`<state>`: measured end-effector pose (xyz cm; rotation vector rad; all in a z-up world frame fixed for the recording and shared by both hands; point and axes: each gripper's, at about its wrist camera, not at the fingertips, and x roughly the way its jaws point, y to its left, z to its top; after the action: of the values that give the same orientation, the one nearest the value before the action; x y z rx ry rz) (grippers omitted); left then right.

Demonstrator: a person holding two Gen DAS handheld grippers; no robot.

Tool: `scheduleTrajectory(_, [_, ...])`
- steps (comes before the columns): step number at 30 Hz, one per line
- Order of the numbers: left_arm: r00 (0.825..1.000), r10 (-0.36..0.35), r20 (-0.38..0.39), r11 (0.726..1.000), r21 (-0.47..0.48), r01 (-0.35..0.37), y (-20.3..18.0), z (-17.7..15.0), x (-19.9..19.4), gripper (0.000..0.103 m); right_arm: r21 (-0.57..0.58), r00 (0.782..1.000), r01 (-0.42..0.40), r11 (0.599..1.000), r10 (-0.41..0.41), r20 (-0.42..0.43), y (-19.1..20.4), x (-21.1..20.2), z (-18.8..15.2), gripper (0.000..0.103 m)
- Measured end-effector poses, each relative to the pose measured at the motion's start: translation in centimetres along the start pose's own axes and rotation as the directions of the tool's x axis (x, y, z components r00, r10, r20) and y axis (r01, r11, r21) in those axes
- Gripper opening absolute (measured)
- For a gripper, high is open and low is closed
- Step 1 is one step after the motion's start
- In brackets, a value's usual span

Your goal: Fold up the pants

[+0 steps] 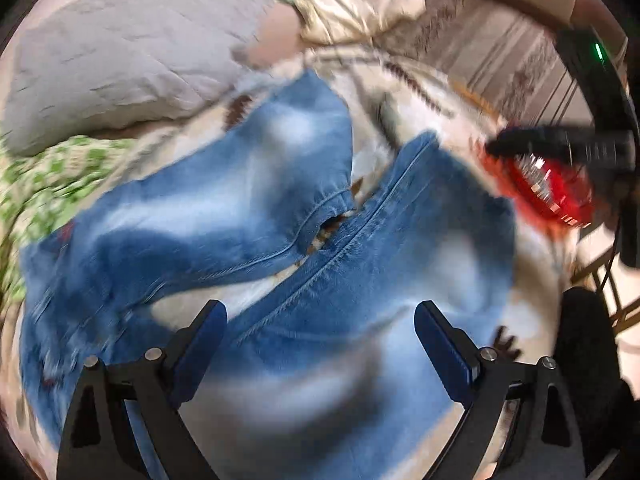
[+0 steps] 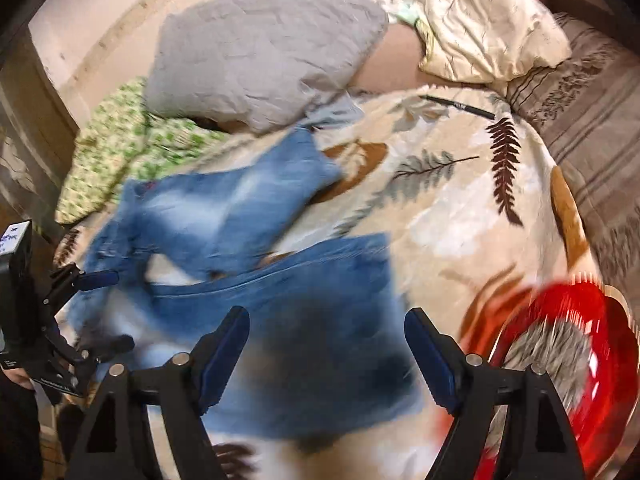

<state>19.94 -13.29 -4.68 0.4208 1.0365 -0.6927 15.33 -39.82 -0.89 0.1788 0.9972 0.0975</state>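
Note:
Faded blue jeans (image 1: pixel 260 184) lie spread on a leaf-patterned blanket (image 2: pixel 460 184), the two legs apart with a seam running between them. My left gripper (image 1: pixel 320 312) hangs open just above the nearer leg, and no cloth is between its blue pads. My right gripper (image 2: pixel 327 316) is also open over the jeans (image 2: pixel 240 208), its pads clear of the fabric. In the right wrist view the left gripper (image 2: pixel 112 312) shows at the left edge with its fingers spread over the denim. Both views are blurred by motion.
A red see-through dish (image 2: pixel 560 360) sits on the blanket right of the jeans. A grey pillow (image 2: pixel 260 52), a green-printed cloth (image 2: pixel 120 152) and a crumpled cream cloth (image 2: pixel 480 28) lie beyond the jeans. A striped brown cover (image 2: pixel 592 128) is at the far right.

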Motion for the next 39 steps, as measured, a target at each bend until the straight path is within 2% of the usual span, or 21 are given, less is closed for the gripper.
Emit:
scheduleTrajectory(2, [0.999, 0.011, -0.035, 1.0, 0.011, -0.01, 0.2, 0.3, 1.7, 0.095, 0.013, 0.999, 0.001, 1.0, -0.001, -0.035, -1.5, 1.9, 1.4, 0.082])
scheduleTrajectory(6, [0.997, 0.033, -0.076, 0.999, 0.01, -0.033, 1.2, 0.8, 4.3, 0.095, 0.058, 0.995, -0.052, 0.997, 0.057, -0.08, -4.0, 5.9, 3.0, 0.082])
scheduleTrajectory(7, [0.996, 0.029, -0.081, 1.0, 0.008, -0.029, 1.3, 0.9, 4.7, 0.091, 0.061, 0.994, -0.064, 0.996, 0.069, -0.08, -4.1, 6.5, 3.2, 0.082])
scheduleTrajectory(8, [0.996, 0.023, -0.09, 1.0, 0.005, -0.023, 1.3, 1.0, 5.0, 0.083, 0.06, 0.993, -0.078, 0.995, 0.083, -0.085, -4.0, 7.2, 3.4, 0.081])
scheduleTrajectory(9, [0.994, 0.008, -0.111, 1.0, 0.001, -0.008, 1.3, 1.0, 5.5, 0.046, 0.049, 0.989, -0.099, 0.994, 0.104, -0.102, -3.8, 8.1, 3.6, 0.068])
scheduleTrajectory(10, [0.991, 0.001, -0.135, 1.0, -0.002, -0.001, 1.3, 0.9, 6.0, 0.035, 0.035, 0.986, -0.115, 0.993, 0.118, -0.119, -3.6, 8.7, 3.7, 0.04])
scheduleTrajectory(11, [0.992, 0.004, -0.13, 1.0, 0.003, -0.004, 1.1, 1.0, 6.1, 0.032, 0.009, 0.983, -0.12, 0.993, 0.12, -0.136, -3.1, 9.2, 3.7, 0.034])
scheduleTrajectory(13, [0.991, -0.005, -0.136, 0.999, 0.033, 0.009, 0.6, 1.2, 5.6, 0.004, -0.078, 0.986, -0.103, 0.992, 0.091, -0.142, -1.9, 9.2, 3.6, 0.022])
scheduleTrajectory(14, [0.99, -0.022, -0.14, 0.999, 0.034, 0.027, 0.4, 1.4, 5.4, 0.004, -0.1, 0.987, -0.098, 0.99, 0.084, -0.135, -1.6, 8.9, 3.5, 0.022])
scheduleTrajectory(16, [0.99, -0.007, -0.137, 0.998, 0.068, 0.017, -0.5, 1.9, 4.9, 0.004, -0.12, 0.991, -0.08, 0.989, 0.066, -0.118, -1.6, 7.9, 3.5, 0.022])
scheduleTrajectory(19, [0.994, -0.028, -0.107, 0.995, 0.097, 0.038, -2.1, 3.2, 4.5, 0.003, -0.098, 0.995, -0.068, 0.993, 0.06, -0.075, -2.8, 5.2, 3.4, 0.021])
scheduleTrajectory(22, [0.997, -0.038, -0.074, 0.994, 0.099, 0.045, -3.6, 5.0, 4.5, 0.003, -0.067, 0.999, -0.009, 0.998, 0.005, -0.051, -4.3, 2.9, 3.2, 0.021])
scheduleTrajectory(25, [0.995, -0.009, -0.101, 0.991, 0.129, 0.022, -5.0, 5.8, 5.9, 0.004, -0.011, 0.996, 0.04, 0.999, -0.041, -0.074, -6.1, 2.3, 2.9, 0.022])
scheduleTrajectory(27, [0.994, 0.004, -0.111, 0.992, 0.125, 0.01, -4.7, 6.0, 6.3, 0.004, 0.015, 0.994, 0.031, 0.999, -0.029, -0.105, -6.6, 2.8, 2.6, 0.023])
scheduleTrajectory(29, [0.995, -0.006, -0.096, 0.996, 0.089, 0.014, -4.0, 5.6, 5.0, 0.013, 0.037, 0.992, 0.058, 0.998, -0.054, -0.116, -6.6, 3.0, 2.7, 0.037])
scheduleTrajectory(30, [0.996, -0.012, -0.083, 0.997, 0.078, 0.019, -3.4, 5.5, 4.0, 0.032, 0.039, 0.991, 0.085, 0.996, -0.081, -0.11, -6.5, 2.7, 2.8, 0.053])
scheduleTrajectory(31, [0.998, -0.016, -0.061, 0.997, 0.074, 0.02, -3.0, 5.2, 2.6, 0.061, 0.043, 0.993, 0.081, 0.996, -0.078, -0.085, -6.4, 2.2, 3.0, 0.073])
scheduleTrajectory(32, [0.999, 0.001, -0.042, 0.997, 0.079, 0.002, -2.6, 5.0, 1.9, 0.075, 0.048, 0.996, 0.075, 0.996, -0.072, -0.06, -6.5, 1.4, 3.1, 0.077])
scheduleTrajectory(33, [0.999, 0.048, -0.008, 0.995, 0.091, -0.047, -2.1, 4.7, 0.7, 0.088, 0.053, 0.997, 0.068, 0.996, -0.066, -0.033, -6.3, 0.8, 3.4, 0.077])
scheduleTrajectory(35, [0.992, 0.12, 0.041, 0.986, 0.114, -0.124, -1.0, 4.1, -1.7, 0.088, 0.044, 0.999, 0.037, 0.998, -0.038, 0.007, -5.6, 0.0, 4.3, 0.077])
scheduleTrajectory(39, [0.981, 0.187, 0.047, 0.977, 0.098, -0.191, 1.2, 3.3, -4.5, 0.088, 0.012, 1.0, -0.003, 1.0, 0.003, 0.029, -3.6, 0.3, 5.9, 0.077])
